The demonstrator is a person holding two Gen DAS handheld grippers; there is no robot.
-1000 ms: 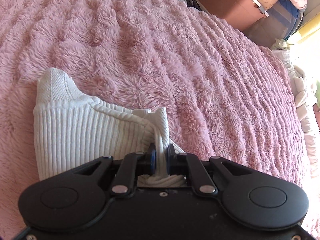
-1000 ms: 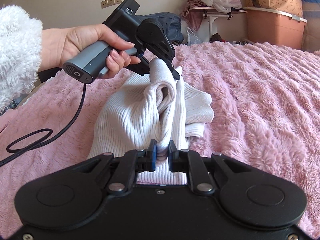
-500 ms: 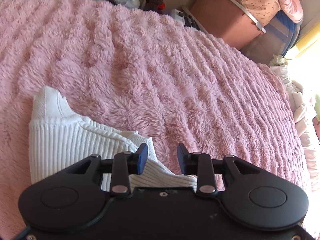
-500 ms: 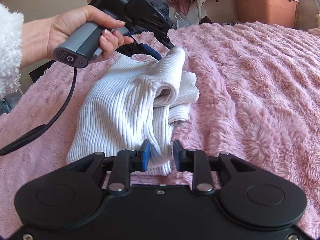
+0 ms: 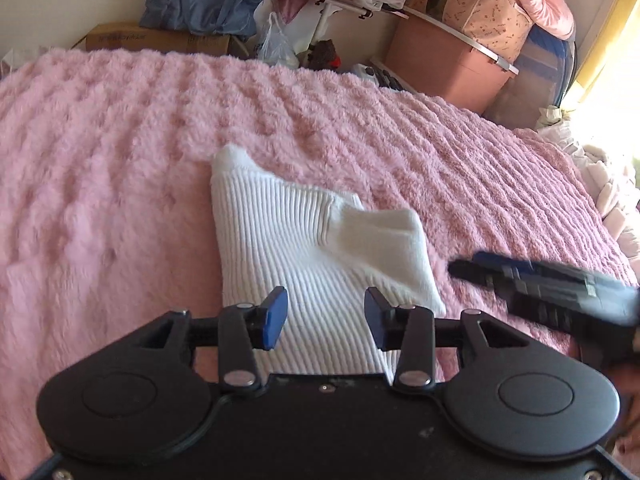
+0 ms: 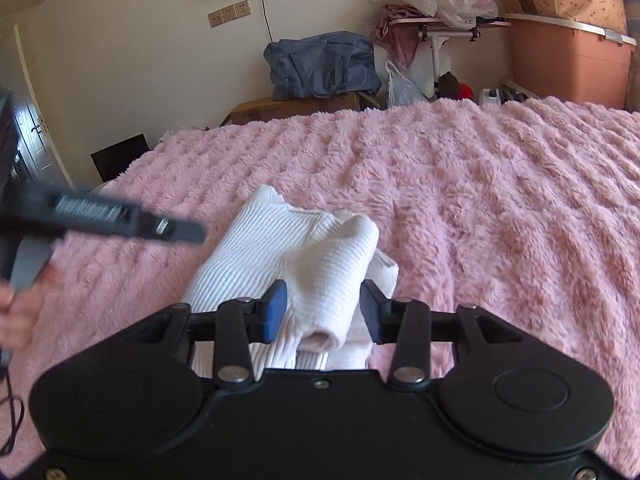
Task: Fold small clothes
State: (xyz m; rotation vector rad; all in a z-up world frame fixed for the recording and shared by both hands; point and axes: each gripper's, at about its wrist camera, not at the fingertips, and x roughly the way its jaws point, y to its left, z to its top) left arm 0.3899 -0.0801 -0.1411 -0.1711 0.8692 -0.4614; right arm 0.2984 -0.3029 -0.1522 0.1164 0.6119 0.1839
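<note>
White knit top (image 5: 316, 248) lies folded on the bed (image 5: 120, 152), at twelve o'clock from both claws. My left claw (image 5: 325, 318) and right claw (image 6: 323, 311) have just been opening, both empty. Fold looks done; tidying may remain.

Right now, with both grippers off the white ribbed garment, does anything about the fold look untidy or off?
Slightly. On the white ribbed knit garment, the rolled sleeve lies slanted on top, its open cuff bulging instead of flat, with an under layer poking out beside it. The pink fleece blanket looks undisturbed. Both grippers' jaws have just opened, clamping nothing.
</note>
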